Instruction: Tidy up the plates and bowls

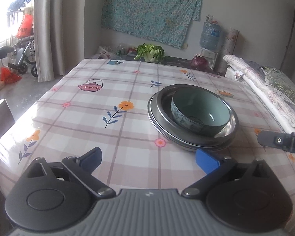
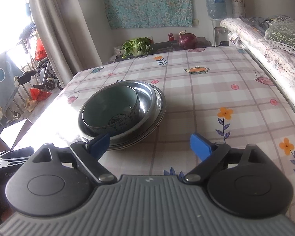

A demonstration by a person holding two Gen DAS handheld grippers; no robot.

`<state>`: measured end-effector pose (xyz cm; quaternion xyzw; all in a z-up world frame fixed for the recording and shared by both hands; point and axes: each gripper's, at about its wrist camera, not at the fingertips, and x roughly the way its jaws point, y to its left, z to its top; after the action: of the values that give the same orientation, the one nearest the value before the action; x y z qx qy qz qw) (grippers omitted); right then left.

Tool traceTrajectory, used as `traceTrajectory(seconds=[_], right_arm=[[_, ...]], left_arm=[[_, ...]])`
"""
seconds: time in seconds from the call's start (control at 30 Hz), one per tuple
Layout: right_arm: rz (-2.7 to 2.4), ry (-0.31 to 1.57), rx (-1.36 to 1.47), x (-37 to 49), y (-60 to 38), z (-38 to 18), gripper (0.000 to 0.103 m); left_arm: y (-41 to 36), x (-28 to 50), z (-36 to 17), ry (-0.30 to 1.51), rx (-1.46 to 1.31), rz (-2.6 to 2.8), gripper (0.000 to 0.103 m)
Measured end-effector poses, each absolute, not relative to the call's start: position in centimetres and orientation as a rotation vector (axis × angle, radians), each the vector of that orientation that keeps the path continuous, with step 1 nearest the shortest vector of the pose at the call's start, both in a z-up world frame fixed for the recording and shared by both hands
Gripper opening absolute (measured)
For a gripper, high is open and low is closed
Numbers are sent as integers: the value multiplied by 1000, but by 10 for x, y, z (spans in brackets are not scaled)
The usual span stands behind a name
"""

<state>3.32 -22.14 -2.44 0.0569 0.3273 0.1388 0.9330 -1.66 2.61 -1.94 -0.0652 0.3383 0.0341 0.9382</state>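
We've got the green bowl [image 1: 200,112] nested in the stack of steel plates [image 1: 157,114] mid-table on the checked tablecloth [image 1: 88,108], so the stacking looks done to us. Left gripper [image 1: 149,160] and right gripper [image 2: 149,144] both sit low at the stack's near edge, jaws spread wide, nothing between them, pads gripping nothing.

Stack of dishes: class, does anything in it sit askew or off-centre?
Yes. The bowl sits off-centre inside the metal plates, pushed against one side of the rim rather than in the middle. Nothing is spilled or visibly damaged.
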Motion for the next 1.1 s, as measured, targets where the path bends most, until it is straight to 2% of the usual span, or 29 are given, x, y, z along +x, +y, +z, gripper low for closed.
traceTrajectory(seconds=[0.3,0.4,0.63,1.1], right_arm=[[256,674,109,20,-212,-16,93],[261,657,104,18,-210,-10,102],[259,660,100,18,-207,-2,102],[251,740,50,35,-190,-8,102]], left_arm=[[23,-13,3,677,-75,149,103],[23,-10,10,668,-64,175,103],[16,-1,16,686,-42,245,103],[12,23,-5,863,-9,224,103]])
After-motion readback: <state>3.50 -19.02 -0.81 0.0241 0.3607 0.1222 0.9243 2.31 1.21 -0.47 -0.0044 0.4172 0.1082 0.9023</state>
